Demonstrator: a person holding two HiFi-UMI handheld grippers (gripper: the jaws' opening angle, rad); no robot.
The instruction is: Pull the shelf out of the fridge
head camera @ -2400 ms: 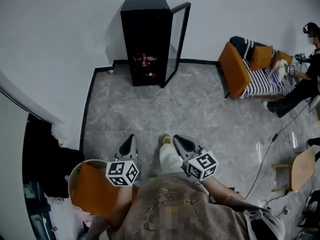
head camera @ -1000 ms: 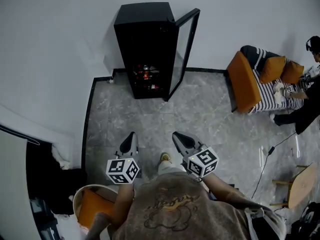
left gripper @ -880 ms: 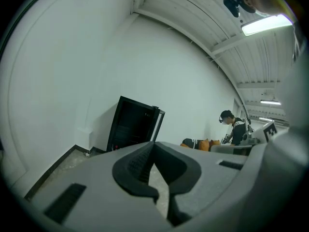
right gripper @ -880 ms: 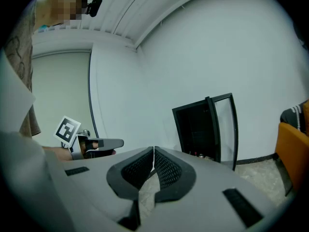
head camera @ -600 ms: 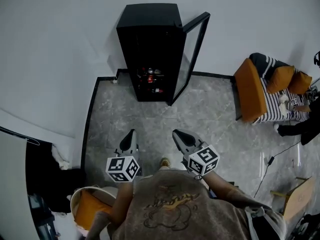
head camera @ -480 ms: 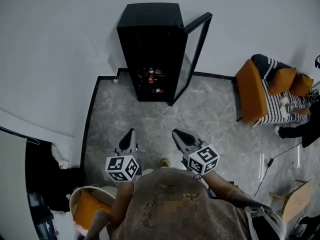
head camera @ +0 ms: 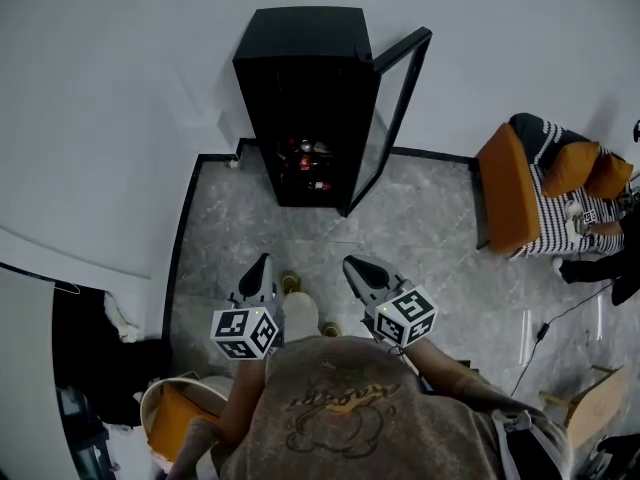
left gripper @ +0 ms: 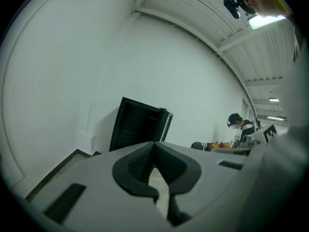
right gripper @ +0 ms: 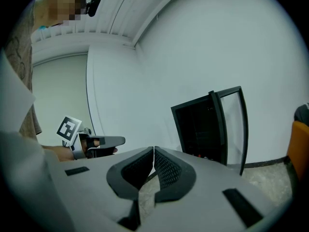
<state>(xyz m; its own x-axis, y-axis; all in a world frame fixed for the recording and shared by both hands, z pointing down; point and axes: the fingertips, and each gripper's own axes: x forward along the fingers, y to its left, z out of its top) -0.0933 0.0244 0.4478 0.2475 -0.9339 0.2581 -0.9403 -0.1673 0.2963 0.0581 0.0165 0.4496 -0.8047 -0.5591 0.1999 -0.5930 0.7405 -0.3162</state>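
A tall black fridge [head camera: 305,98] stands against the white wall, its glass door [head camera: 398,113] swung open to the right. Red and pale items sit on its lower shelves [head camera: 308,163]; the shelves themselves are too dark to make out. My left gripper [head camera: 262,268] and right gripper [head camera: 352,265] are held side by side over the marble floor, well short of the fridge. Both are shut with nothing between the jaws. The fridge [left gripper: 137,124] shows ahead in the left gripper view and the fridge [right gripper: 205,127] also in the right gripper view, past the left gripper [right gripper: 108,141].
An orange armchair [head camera: 520,193] with a striped cover stands at the right, a seated person [head camera: 600,253] beside it. A cable [head camera: 540,328] trails over the floor at the right. An orange-lined basket [head camera: 175,413] sits behind me on the left. My own foot [head camera: 290,283] is between the grippers.
The fridge has come closer and sits lower in the head view as I walk toward it. Both grippers stay shut and keep their place in front of me. A foot has stepped forward.
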